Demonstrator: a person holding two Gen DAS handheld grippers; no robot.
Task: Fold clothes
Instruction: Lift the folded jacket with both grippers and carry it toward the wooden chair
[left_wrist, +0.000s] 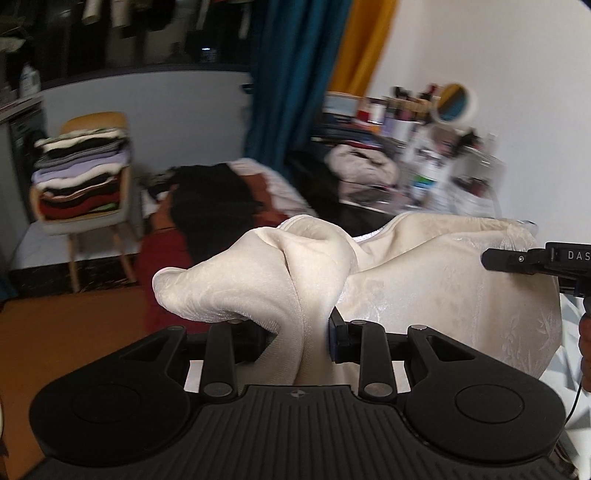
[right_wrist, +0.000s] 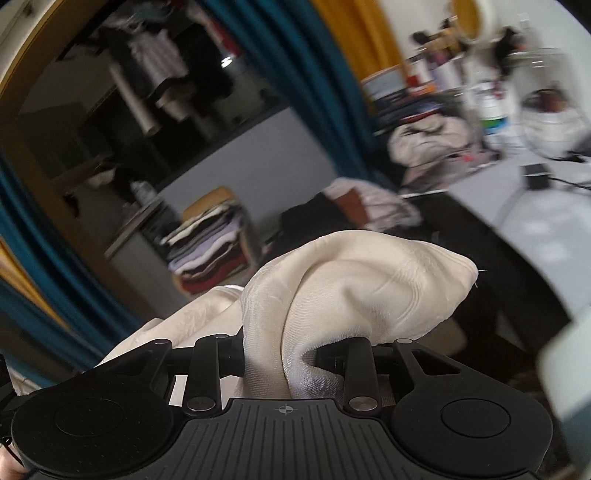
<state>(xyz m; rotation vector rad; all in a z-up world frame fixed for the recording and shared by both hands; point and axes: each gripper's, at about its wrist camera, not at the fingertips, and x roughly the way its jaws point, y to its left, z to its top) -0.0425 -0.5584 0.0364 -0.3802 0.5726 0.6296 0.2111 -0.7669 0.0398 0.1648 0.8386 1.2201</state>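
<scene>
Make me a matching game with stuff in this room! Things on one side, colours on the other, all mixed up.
Things:
1. garment held in both claws
2. curtain next to the yellow one
3. top of the folded pile on the chair
4. floor

Colours:
A. orange-brown
B. cream
C. teal blue
D. black and white

Pairs: 1-B, 2-C, 3-D, 4-A

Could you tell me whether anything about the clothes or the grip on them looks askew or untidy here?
The cream garment is bunched and twisted in both the left gripper and the right gripper, not spread flat. The stack on the chair leans slightly.
</scene>
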